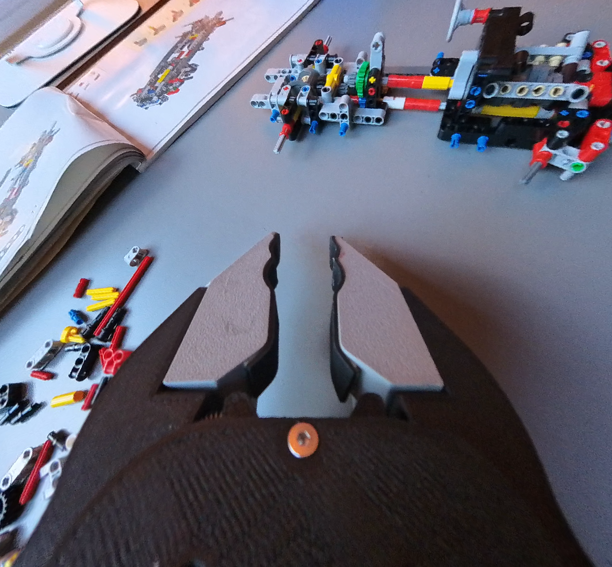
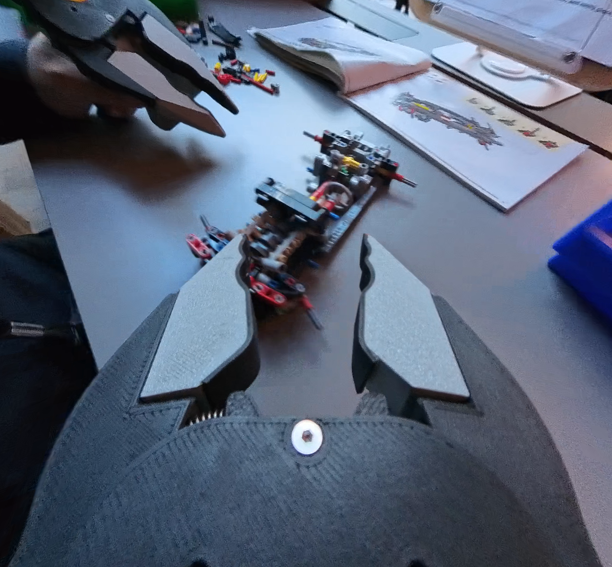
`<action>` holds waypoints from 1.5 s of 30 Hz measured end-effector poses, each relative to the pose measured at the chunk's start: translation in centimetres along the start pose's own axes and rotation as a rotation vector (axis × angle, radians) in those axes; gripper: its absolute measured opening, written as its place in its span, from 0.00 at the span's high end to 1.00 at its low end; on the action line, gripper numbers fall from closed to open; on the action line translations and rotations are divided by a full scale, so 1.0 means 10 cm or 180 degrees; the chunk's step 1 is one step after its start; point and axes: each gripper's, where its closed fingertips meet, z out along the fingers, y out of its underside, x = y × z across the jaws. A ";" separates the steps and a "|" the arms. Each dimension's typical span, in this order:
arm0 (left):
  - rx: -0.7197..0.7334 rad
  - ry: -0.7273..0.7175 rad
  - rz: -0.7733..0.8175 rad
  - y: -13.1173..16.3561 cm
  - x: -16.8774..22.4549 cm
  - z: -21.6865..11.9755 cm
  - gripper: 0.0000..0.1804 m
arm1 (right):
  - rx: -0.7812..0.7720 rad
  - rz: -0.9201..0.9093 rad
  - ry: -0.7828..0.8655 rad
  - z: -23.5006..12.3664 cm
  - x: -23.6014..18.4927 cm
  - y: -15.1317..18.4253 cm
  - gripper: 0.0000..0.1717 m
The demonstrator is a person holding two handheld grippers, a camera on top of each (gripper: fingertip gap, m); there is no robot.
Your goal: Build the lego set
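Grey table point(image 1: 364, 193) | open booklet point(image 1: 185, 64) | loose bricks point(image 1: 96, 322) | blue bin point(image 2: 586, 253)

My left wrist camera looks low across the grey table point(image 1: 331, 193) toward the brick model point(image 1: 430, 94); my right camera views it closer, end-on. Both share the open booklet point(image 2: 463, 127).
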 end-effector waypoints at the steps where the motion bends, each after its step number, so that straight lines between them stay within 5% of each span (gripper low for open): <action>1: -0.0007 0.0007 -0.0009 0.02 0.02 -0.03 0.84 | -0.0099 -0.0040 0.0088 0.06 -0.08 -0.03 0.63; 10: -0.0035 0.0100 -0.0057 0.22 0.11 -0.31 0.85 | -0.0840 0.0064 0.0471 0.28 -0.40 0.20 0.54; 19: -0.0304 0.0270 -0.0019 0.42 0.24 -0.40 0.82 | -0.1509 -0.0079 0.1601 -0.51 0.65 0.55 0.57; 27: -0.0332 0.0307 -0.0022 0.46 0.26 -0.43 0.82 | -0.0900 0.0594 0.1626 -0.92 1.00 0.65 0.61; 35: -0.0334 0.0274 -0.0001 0.46 0.25 -0.43 0.84 | -0.0562 0.0225 0.1383 -0.67 1.14 0.69 0.66; 45: -0.0379 -0.0002 -0.0269 0.49 0.06 -0.40 0.73 | -0.0628 -0.0285 0.1357 -0.42 1.18 0.59 0.69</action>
